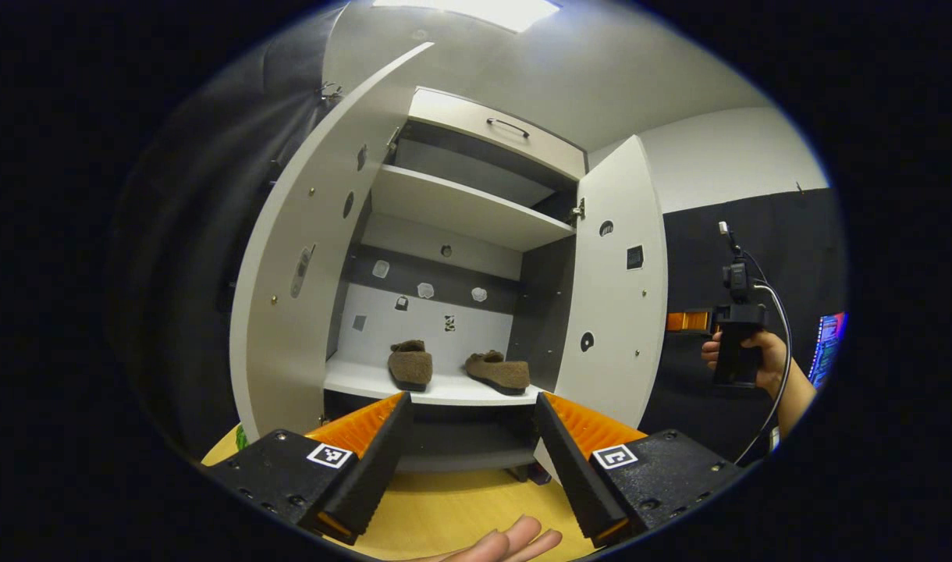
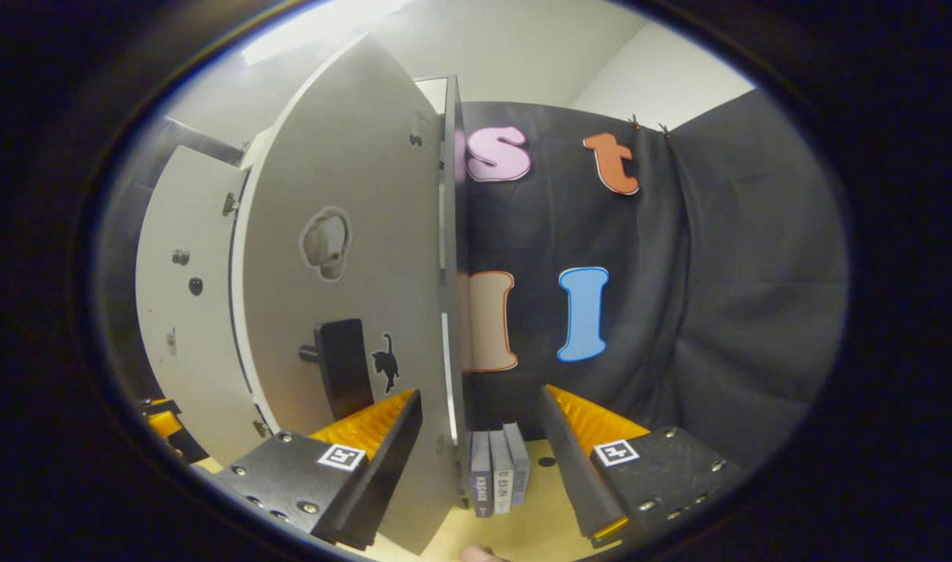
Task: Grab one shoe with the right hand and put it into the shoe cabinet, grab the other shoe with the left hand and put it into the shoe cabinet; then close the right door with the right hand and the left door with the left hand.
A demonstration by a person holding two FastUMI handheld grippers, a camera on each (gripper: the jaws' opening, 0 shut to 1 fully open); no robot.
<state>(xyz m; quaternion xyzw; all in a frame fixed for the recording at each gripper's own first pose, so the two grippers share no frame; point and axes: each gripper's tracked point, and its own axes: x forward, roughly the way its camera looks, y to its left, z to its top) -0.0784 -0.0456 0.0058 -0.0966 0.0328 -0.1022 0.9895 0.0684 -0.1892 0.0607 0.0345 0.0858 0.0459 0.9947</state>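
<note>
Left gripper view: I am holding the left claw [image 1: 471,437] back from the shoe cabinet [image 1: 476,211], its fingers spread wide with nothing between them. Both shoes are sitting on the lower white shelf [image 1: 445,386] inside: the left shoe [image 1: 410,364] toe toward me, the right shoe [image 1: 498,371] just beside it, turned sideways, the two apart. The left door [image 1: 312,257] and the right door [image 1: 620,297] are both standing open. Far right, beyond the right door's outer face, a hand [image 1: 761,359] is holding the right claw [image 1: 688,321]; only its orange finger is showing there.

Right gripper view: I am keeping the right claw [image 2: 480,425] wide, fingers straddling the free edge of the right door [image 2: 351,257], left finger in front of the door face, right finger past the edge. I cannot tell whether either finger is touching it. A black handle [image 2: 342,365] is standing just above the left finger. Three small books [image 2: 498,468] are standing on the yellow desk [image 2: 546,499] between the fingers.
</note>
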